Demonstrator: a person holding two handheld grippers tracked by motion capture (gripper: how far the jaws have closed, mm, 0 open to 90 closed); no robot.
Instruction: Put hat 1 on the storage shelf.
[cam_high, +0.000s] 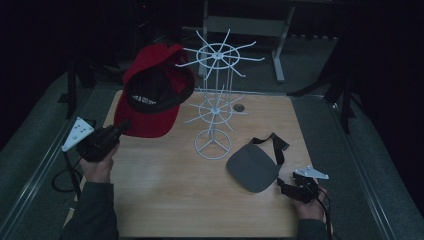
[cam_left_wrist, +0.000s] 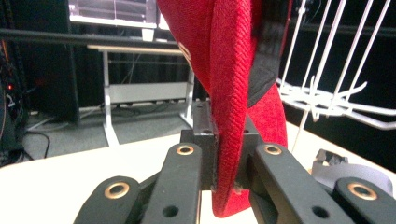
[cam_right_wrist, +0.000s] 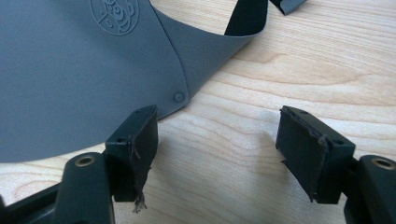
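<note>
A red cap (cam_high: 152, 90) with a black lining hangs in the air at the table's back left, brim down. My left gripper (cam_high: 121, 127) is shut on the edge of that brim; in the left gripper view the red brim (cam_left_wrist: 231, 116) stands clamped between the two black jaws. A white wire rack (cam_high: 215, 95) with two tiers of prongs stands mid-table just right of the cap. A grey visor (cam_high: 252, 167) with a black strap lies flat at the front right. My right gripper (cam_high: 286, 186) rests open beside the visor's edge (cam_right_wrist: 93, 70), with bare wood between its fingers.
The wooden table (cam_high: 175, 200) has free surface in front of the rack. A small round hole (cam_high: 239, 107) sits behind the rack. A metal frame (cam_high: 250, 22) stands beyond the table's far edge. Dark floor surrounds the table.
</note>
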